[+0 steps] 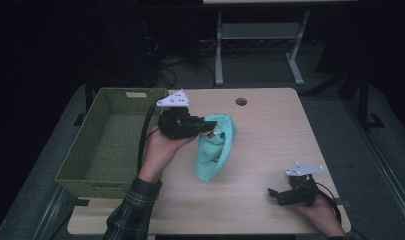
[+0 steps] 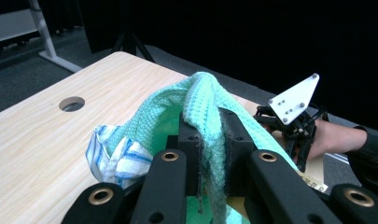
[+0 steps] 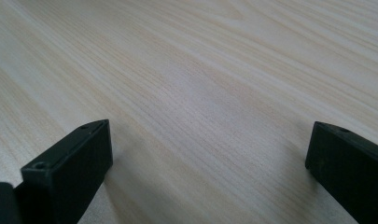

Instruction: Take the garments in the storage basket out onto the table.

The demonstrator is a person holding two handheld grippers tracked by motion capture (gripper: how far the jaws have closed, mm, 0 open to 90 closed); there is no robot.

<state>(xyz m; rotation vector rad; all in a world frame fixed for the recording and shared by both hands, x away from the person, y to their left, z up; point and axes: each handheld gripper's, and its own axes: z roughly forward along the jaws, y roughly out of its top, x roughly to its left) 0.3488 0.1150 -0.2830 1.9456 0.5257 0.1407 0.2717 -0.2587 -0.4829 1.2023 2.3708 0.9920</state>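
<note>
My left fingers [image 2: 209, 133] pinch the mint-green knitted cloth [image 1: 215, 147], lifting it toward the woven olive basket [image 1: 85, 165]; my right fingers [image 3: 210, 154] rest wide, idle on the pale wooden worktop [image 1: 270, 145].

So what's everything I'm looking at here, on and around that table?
Green cloth: one, mint green, held up over the table's middle, its lower end near the tabletop.
Striped cloth: one, white with blue stripes, tucked against the green cloth.
Basket: one, olive woven, at the table's left edge.
Table: one, light wood, with a round hole near its far edge.
Desk frame: one, grey, on the floor behind.
Left gripper: one, black, jaws shut on the green cloth.
Right gripper: one, black, jaws wide open, low over the table's near right corner.
</note>
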